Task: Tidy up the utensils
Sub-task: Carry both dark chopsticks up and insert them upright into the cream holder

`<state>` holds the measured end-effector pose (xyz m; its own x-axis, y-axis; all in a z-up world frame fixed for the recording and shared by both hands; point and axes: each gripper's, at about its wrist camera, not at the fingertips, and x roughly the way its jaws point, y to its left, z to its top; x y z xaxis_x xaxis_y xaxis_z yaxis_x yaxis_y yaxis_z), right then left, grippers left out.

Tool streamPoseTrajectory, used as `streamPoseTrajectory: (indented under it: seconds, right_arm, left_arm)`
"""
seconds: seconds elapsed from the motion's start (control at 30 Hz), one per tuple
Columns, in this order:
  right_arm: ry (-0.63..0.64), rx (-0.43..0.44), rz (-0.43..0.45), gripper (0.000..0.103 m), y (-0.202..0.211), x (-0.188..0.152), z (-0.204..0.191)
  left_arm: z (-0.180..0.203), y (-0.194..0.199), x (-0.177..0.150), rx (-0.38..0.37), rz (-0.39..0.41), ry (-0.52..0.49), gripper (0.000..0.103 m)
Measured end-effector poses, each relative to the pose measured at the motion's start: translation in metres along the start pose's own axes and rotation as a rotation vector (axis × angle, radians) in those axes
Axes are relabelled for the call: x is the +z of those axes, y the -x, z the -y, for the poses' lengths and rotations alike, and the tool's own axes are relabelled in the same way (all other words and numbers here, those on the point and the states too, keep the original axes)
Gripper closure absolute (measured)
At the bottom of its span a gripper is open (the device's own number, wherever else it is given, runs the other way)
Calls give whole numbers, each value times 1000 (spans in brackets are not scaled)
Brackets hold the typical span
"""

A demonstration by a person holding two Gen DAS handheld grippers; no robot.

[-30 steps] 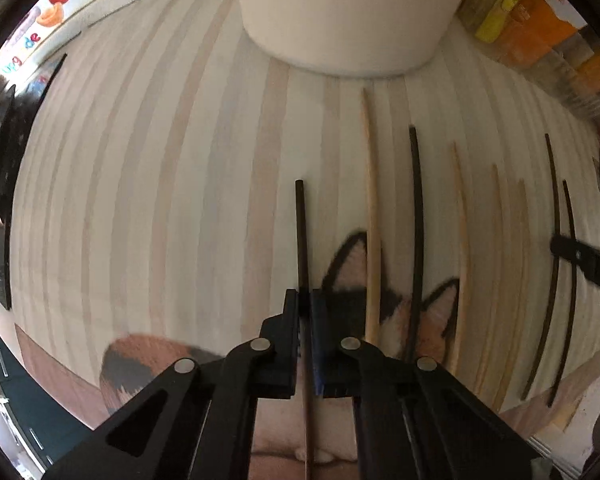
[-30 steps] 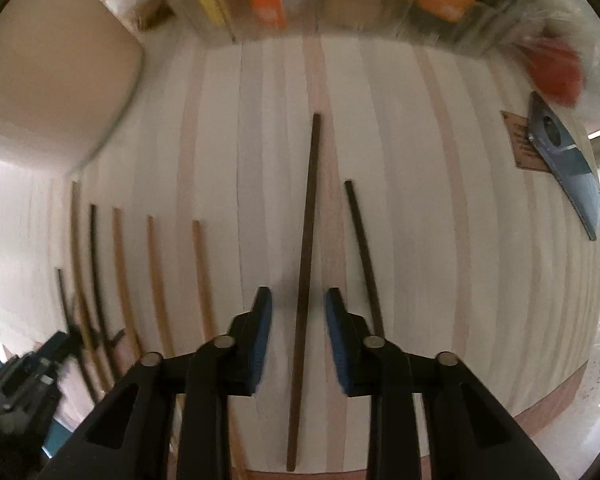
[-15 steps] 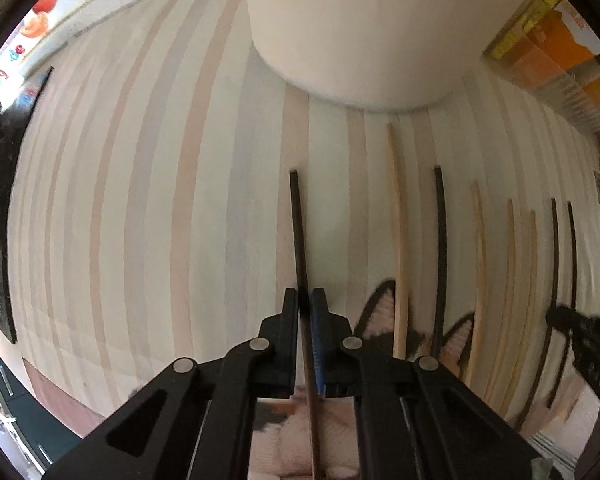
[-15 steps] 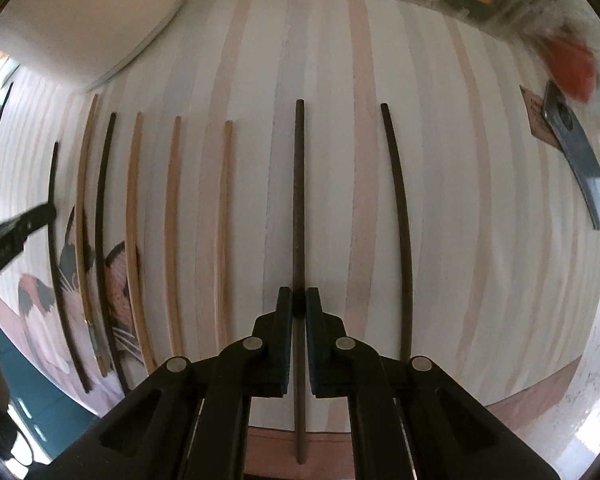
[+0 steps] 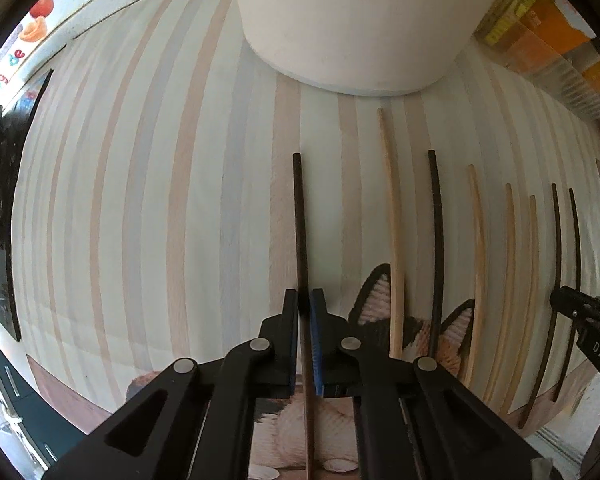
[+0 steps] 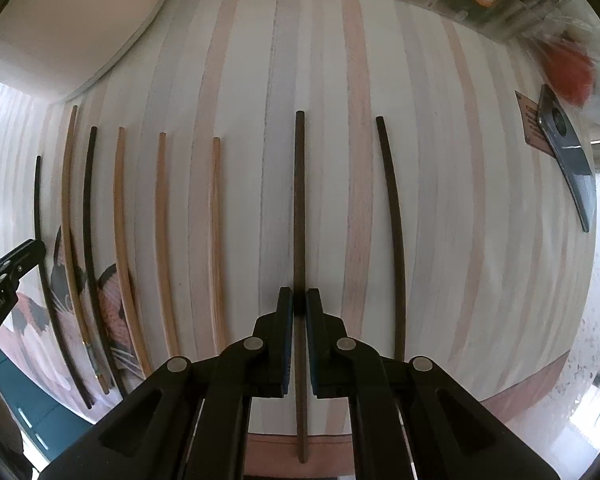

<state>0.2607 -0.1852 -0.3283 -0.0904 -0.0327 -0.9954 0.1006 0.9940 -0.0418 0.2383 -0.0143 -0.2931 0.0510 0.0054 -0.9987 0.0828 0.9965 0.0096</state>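
Several chopsticks lie side by side on a striped mat (image 5: 160, 200). My left gripper (image 5: 305, 300) is shut on a dark chopstick (image 5: 300, 220), the leftmost of the row. To its right lie a light wooden chopstick (image 5: 394, 220) and a dark one (image 5: 436, 232), then more. My right gripper (image 6: 299, 300) is shut on a dark brown chopstick (image 6: 299, 200). Another dark chopstick (image 6: 394, 220) lies to its right and a light one (image 6: 216, 220) to its left. The left gripper shows in the right wrist view (image 6: 24, 250), and the right gripper in the left wrist view (image 5: 568, 300).
A large white container (image 5: 356, 24) stands at the back of the mat; it also shows in the right wrist view (image 6: 68, 24). Orange and yellow packages (image 5: 548, 36) line the back right. A dark flat tool (image 6: 568, 160) lies at the far right. A cat picture (image 5: 416, 328) marks the mat's near edge.
My right gripper has shut on the dark brown chopstick it straddled a second ago. My left gripper has stayed shut on its chopstick and drawn nearer the white container.
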Motion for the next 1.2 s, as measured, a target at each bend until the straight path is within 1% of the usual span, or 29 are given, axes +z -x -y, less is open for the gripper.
streamPoseTrajectory:
  seconds: [0.1, 0.13, 0.17, 0.2, 0.27, 0.43, 0.63, 0.77, 0.8, 0.93, 1.03, 1.07, 1.1, 1.2]
  right_arm:
    - [-4, -2, 13, 96, 2, -3, -9]
    - [-3, 3, 22, 96, 2, -4, -10]
    - [-5, 10, 31, 97, 2, -16, -8]
    - [-9, 21, 40, 97, 4, -29, 2]
    - [-22, 46, 53, 97, 7, -37, 9]
    - [-23, 112, 117, 97, 31, -51, 15]
    - [-9, 165, 193, 97, 67, -62, 23]
    - [10, 197, 257, 97, 98, -63, 25]
    - [16, 205, 275, 97, 106, -59, 32]
    - [41, 243, 367, 97, 154, -49, 34]
    - [50, 289, 458, 97, 196, -44, 29]
    - [51, 301, 483, 97, 208, -42, 27]
    - [50, 316, 515, 97, 224, -38, 25]
    - [46, 354, 610, 97, 266, -24, 18]
  left_arm:
    - [6, 4, -1, 1, 10, 2, 100]
    - [9, 5, -2, 16, 14, -6, 100]
    - [8, 9, -4, 30, 15, -14, 100]
    - [9, 10, -8, 36, 19, -16, 100]
    - [9, 18, -15, 32, 36, -10, 100]
    - [9, 54, -32, 0, 115, 4, 100]
    - [3, 106, -46, -42, 219, 34, 101]
    - [-1, 146, -47, -59, 307, 58, 101]
    - [0, 154, -47, -60, 326, 63, 101]
    - [-9, 200, -39, -84, 440, 74, 101]
    - [-14, 242, -30, -117, 534, 74, 101]
    - [-18, 250, -27, -125, 555, 73, 101]
    - [-19, 268, -23, -140, 593, 79, 101]
    - [-26, 305, -5, -176, 662, 75, 101]
